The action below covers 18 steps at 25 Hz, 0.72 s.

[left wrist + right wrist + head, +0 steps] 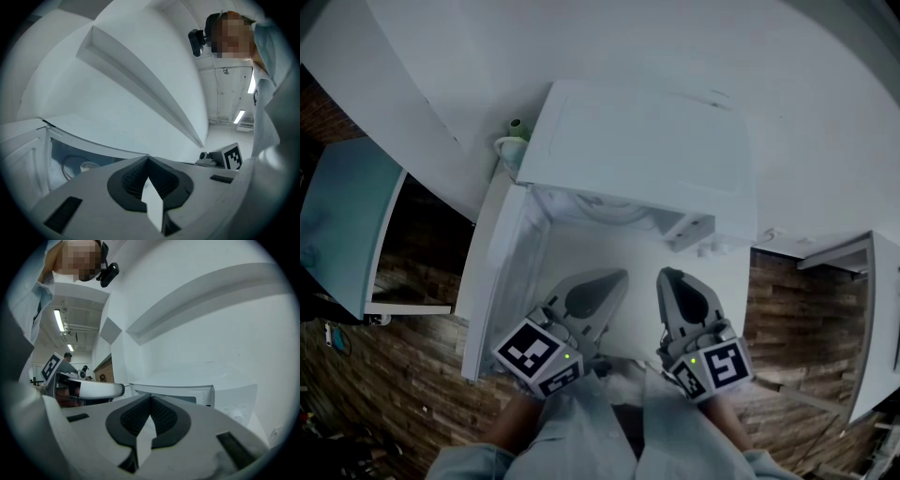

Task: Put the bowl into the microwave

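One white microwave, its one door open, left tongs and right tongs both closed, empty

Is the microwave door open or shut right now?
Open: the microwave door swings out to the left in the head view, leaving the cavity exposed.

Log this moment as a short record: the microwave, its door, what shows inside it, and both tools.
microwave: white, on a white counter, just ahead of both tools
door: looks swung open to the left
inside: a round pale shape; cannot tell whether it is a bowl or a turntable
left tool: jaws together, nothing between them, in front of the opening
right tool: jaws together, nothing between them, beside the left tool
behind the microwave: a small green item, too small to name
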Each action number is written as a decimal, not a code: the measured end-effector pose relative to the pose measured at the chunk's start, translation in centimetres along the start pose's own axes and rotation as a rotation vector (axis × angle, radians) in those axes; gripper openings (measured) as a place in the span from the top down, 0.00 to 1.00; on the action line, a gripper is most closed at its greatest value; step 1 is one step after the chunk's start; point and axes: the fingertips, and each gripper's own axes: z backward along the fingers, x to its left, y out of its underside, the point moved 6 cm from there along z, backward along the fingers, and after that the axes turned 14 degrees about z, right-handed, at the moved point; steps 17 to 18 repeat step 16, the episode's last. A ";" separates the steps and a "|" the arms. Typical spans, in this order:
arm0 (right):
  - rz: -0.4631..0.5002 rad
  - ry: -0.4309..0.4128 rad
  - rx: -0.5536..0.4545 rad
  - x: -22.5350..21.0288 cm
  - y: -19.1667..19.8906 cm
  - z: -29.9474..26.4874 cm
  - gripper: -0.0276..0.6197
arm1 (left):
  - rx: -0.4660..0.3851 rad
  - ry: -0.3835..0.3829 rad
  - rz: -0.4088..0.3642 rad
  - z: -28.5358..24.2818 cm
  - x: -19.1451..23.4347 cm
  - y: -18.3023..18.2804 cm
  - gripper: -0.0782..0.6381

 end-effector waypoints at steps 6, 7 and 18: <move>-0.003 -0.003 -0.002 0.2 0.0 -0.1 0.95 | -0.004 0.004 0.015 0.2 0.0 0.0 0.90; -0.002 -0.005 -0.002 0.3 0.0 -0.1 0.95 | -0.003 0.003 0.015 0.3 0.0 0.0 0.90; 0.008 -0.013 0.012 0.6 0.2 -0.1 0.95 | -0.001 0.007 0.014 0.3 0.0 0.1 0.90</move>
